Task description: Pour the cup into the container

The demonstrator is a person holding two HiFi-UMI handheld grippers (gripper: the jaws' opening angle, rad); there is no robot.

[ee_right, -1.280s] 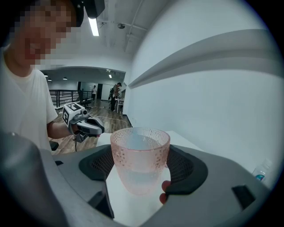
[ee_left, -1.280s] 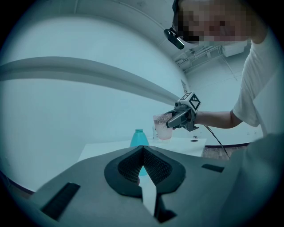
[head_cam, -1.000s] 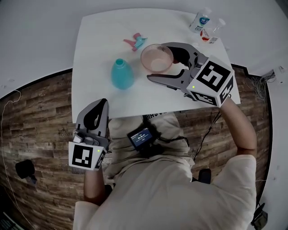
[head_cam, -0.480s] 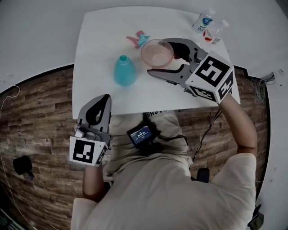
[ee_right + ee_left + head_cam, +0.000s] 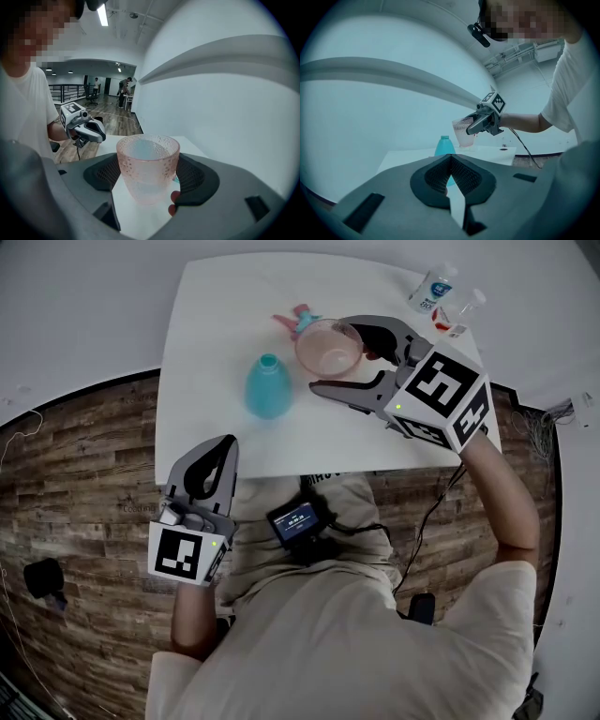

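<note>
A pink pebbled glass cup stands upright between the jaws of my right gripper, which is shut on it over the white table. In the right gripper view the cup fills the gap between the pads of the gripper. I cannot tell whether it touches the table. A teal bottle with an open neck stands to the cup's left, also visible in the left gripper view. My left gripper hangs shut and empty at the table's near edge, its jaws meeting in front of the bottle.
A pink and teal spray cap lies behind the cup. Two small bottles stand at the table's far right corner. Wooden floor surrounds the table, and a cable trails from the right arm.
The right gripper still holds the cup and has shifted only slightly towards the far side. The left gripper has barely moved; the head camera drifted a little.
</note>
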